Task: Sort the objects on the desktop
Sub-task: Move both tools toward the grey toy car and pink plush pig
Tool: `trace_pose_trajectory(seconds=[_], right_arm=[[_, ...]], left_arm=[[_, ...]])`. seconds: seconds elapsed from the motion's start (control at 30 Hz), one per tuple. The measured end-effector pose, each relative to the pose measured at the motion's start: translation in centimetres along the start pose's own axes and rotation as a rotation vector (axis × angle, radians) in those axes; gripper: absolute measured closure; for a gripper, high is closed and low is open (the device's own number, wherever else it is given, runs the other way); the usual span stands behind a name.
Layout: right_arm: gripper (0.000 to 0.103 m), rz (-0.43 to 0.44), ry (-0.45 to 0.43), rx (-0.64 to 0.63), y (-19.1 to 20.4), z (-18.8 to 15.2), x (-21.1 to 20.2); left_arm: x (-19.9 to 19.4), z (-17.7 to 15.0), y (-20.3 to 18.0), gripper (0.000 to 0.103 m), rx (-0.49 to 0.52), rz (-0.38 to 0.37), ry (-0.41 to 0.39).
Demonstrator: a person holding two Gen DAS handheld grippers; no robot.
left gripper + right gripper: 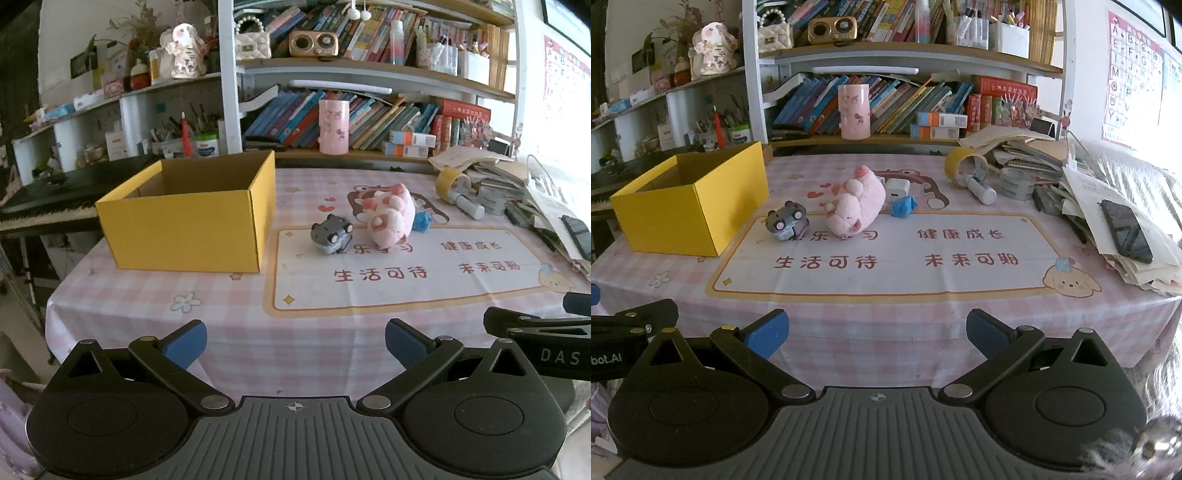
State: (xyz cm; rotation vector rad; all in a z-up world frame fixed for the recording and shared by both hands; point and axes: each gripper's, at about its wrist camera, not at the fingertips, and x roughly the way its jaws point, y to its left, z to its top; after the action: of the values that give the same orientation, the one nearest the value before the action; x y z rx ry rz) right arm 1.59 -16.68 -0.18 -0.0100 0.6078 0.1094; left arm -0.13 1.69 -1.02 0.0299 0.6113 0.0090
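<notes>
- While both tools hover at the near table edge, we log the left gripper (295,341) and right gripper (877,332) spread wide, holding nothing.
- Ahead of both, well apart: grey toy (786,220), pink plush pig (855,206), blue scrap (904,206), in a row across the mat.
- Pig's long axis runs diagonally, away and rightward.
- Yellow box (184,225) stands left of the toys; we judge our left gripper nearer to it.

White bookshelf (908,51) crammed with books behind the surface (886,314), which wears a pink checked cloth; left of the bookshelf a dark piano keyboard (48,199), right of it an alphabet poster (1130,74) and bright daylight
</notes>
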Motion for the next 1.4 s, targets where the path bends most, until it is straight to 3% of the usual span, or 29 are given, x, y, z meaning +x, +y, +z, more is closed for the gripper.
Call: trace_pose_trajectory(seconds=[0.53, 1.4], right_arm=[[0.0, -0.007, -0.001, 0.003, -0.1, 0.0, 0.1], [0.0, -0.004, 0.036, 0.006, 0.5, 0.7, 1.5]], left_arm=[[0.5, 0.6, 0.2, 0.0, -0.002, 0.012, 0.017], [1.7, 1.1, 0.6, 0.0, 0.009, -0.051, 0.037]])
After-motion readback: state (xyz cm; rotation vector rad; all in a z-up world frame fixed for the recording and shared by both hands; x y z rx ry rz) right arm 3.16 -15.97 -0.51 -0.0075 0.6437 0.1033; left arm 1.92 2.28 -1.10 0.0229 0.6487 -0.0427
